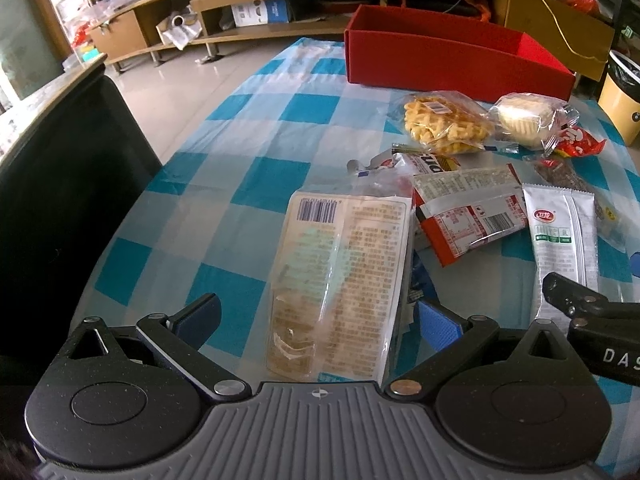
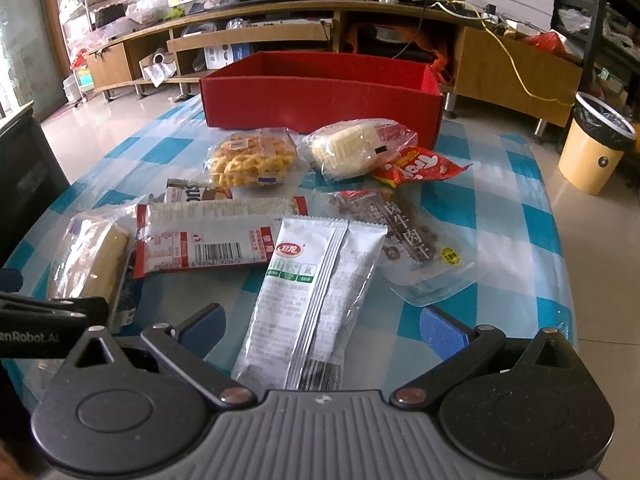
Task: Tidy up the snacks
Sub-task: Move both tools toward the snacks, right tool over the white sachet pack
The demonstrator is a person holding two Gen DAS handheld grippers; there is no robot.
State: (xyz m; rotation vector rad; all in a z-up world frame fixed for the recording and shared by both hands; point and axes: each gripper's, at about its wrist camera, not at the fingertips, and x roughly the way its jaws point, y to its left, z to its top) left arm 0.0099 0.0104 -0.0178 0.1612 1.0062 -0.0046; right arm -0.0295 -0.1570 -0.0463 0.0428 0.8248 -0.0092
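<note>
Several snack packets lie on the blue-checked tablecloth (image 1: 256, 128) in front of an open red box (image 1: 452, 54) (image 2: 320, 98). My left gripper (image 1: 320, 320) stands open astride a clear cracker pack (image 1: 344, 276) (image 2: 86, 256), whose near end lies between the blue pads. My right gripper (image 2: 322, 330) is open too, its fingers either side of the near end of a long white-and-green packet (image 2: 310, 300) (image 1: 566, 240). Beyond lie a red-and-white wrapper (image 2: 208, 240), a yellow noodle-snack bag (image 2: 252, 160), a pale cake bag (image 2: 352, 150), a red packet (image 2: 416, 168) and a beef-jerky bag (image 2: 408, 236).
A dark chair or cabinet (image 1: 60, 200) stands close on the left of the table. A yellow waste bin (image 2: 596, 148) is on the floor at the right. Low wooden shelving (image 2: 280, 40) with clutter runs along the far wall.
</note>
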